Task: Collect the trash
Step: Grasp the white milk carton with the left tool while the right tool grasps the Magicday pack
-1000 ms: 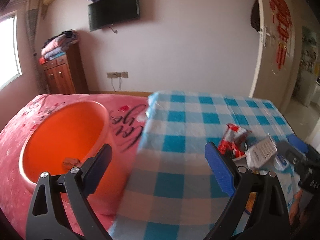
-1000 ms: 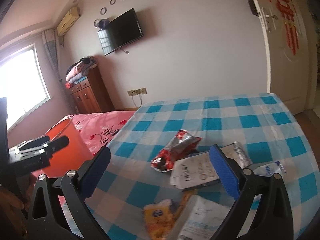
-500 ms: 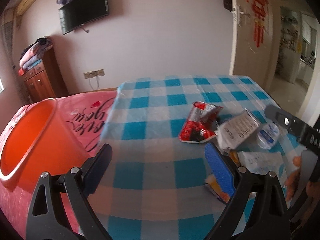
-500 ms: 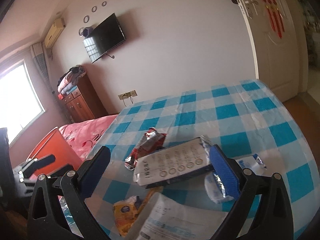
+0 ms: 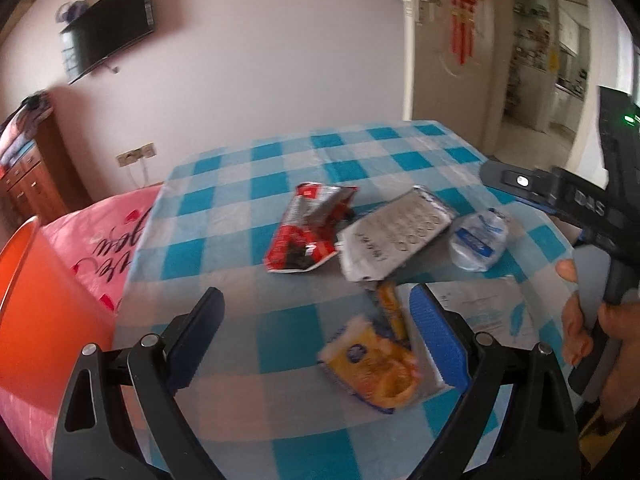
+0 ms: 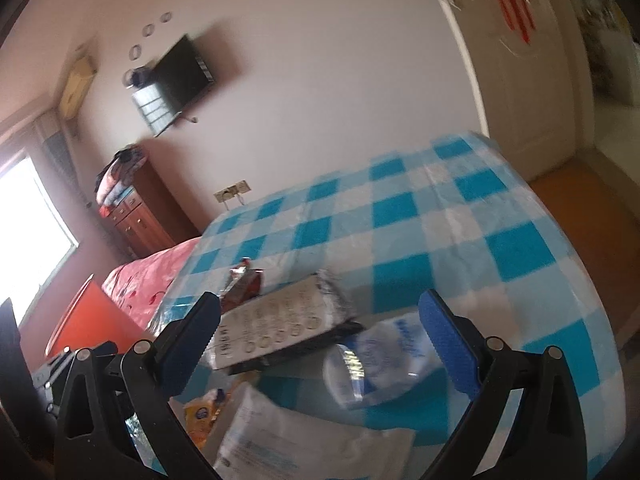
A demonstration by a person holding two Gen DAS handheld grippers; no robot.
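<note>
Trash lies on the blue checked tablecloth (image 5: pixel 248 240): a red wrapper (image 5: pixel 312 232), a silver-white packet (image 5: pixel 394 236), a crushed clear bottle (image 5: pixel 478 240), a yellow packet (image 5: pixel 372 368) and a white paper bag (image 5: pixel 480 316). My left gripper (image 5: pixel 316 320) hovers open just above the yellow packet, holding nothing. My right gripper (image 6: pixel 320 320) is open and low over the silver-white packet (image 6: pixel 280 332) and the clear bottle (image 6: pixel 376 360), tilted, with nothing between its fingers. The orange bucket (image 5: pixel 40 300) stands to the left.
A pink printed cloth (image 5: pixel 100 232) covers the surface beside the bucket. A hand (image 5: pixel 580 320) holds the right gripper's handle at the table's right edge. A wooden cabinet (image 6: pixel 140 216), a wall TV and a doorway lie beyond the table.
My left gripper has swung right, away from the bucket and over the trash pile. My right gripper has dropped closer to the silver-white packet and the bottle and tilted. Both stay open.
</note>
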